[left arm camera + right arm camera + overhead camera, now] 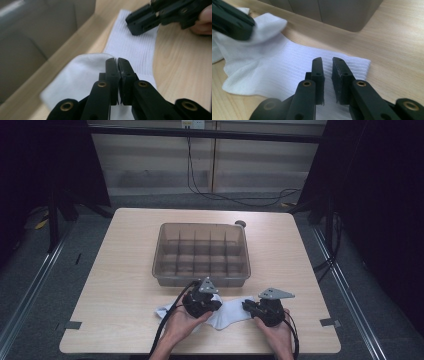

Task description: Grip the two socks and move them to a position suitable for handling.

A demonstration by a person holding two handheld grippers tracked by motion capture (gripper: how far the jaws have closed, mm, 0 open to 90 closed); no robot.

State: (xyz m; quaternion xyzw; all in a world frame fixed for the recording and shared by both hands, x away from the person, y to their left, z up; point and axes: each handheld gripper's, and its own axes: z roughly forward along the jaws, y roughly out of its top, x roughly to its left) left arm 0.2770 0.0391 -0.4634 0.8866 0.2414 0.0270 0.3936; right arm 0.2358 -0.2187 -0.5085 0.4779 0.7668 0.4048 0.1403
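At the near edge of the pale wooden surface (125, 270), two hands are coming in from six o'clock, each holding a tool. The left tool (201, 301) is sitting at about seven o'clock from the surface's middle, its jaws pressed together; in the left gripper view they are clamping a raised fold of the white sock (130, 47). The right tool (248, 307) is lying at about five o'clock, over the sock's ribbed cuff end. In the right gripper view its jaws are standing a narrow gap apart above the ribbed fabric (294, 62), and whether they are pinching cloth I cannot tell.

The sock is lying flat along the front of the surface, stretching between the two tools, its crumpled toe end trailing toward eight o'clock. Black cables are running back from both tools toward the person.

Just beyond the sock, at the surface's centre, a translucent grey divided bin (202, 254) is standing, its inner walls splitting it into rows of small compartments. A small dark round object (240, 224) is sitting at the bin's far corner, around one o'clock.

Farther off, grey floor is surrounding the surface, with black curtains hanging at nine and three o'clock, and a cable (220, 196) is looping along a pale wall at twelve.
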